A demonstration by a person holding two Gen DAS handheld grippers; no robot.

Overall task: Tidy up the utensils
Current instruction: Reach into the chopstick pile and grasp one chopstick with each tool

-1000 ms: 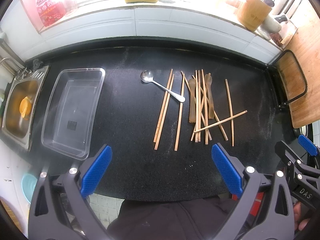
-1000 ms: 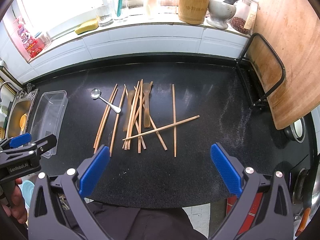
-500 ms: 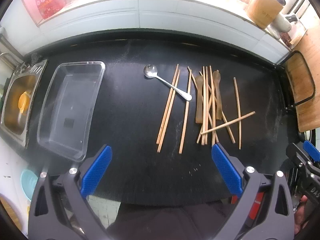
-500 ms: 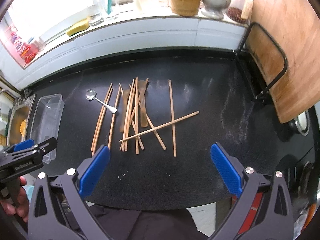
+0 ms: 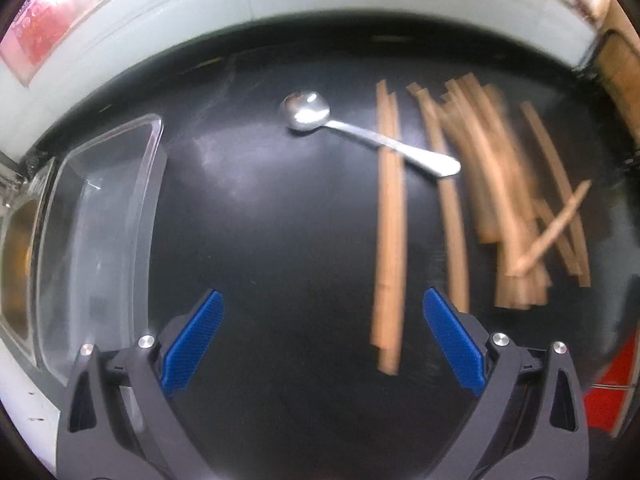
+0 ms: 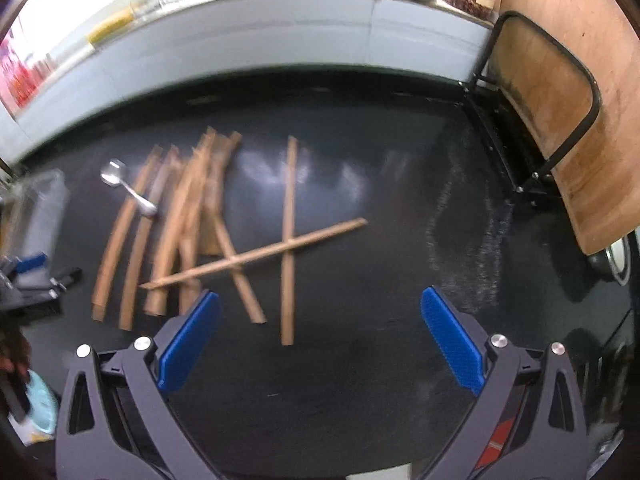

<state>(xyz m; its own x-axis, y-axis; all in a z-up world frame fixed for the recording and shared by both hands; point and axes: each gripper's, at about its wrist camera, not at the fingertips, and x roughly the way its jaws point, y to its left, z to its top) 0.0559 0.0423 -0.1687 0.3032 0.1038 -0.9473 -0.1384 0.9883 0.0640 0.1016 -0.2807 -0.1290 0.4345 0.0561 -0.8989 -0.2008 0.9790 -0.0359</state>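
Hovering spread wide, empty: left gripper [image 5: 322, 340] below metal spoon [image 5: 362, 136]; right gripper [image 6: 320, 338] just beside the chopsticks [image 6: 288, 240].

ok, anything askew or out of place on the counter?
Yes. One chopstick lies diagonally across the otherwise roughly parallel chopsticks, and the metal spoon rests slantwise over two of them. The clear tray holds no utensils.
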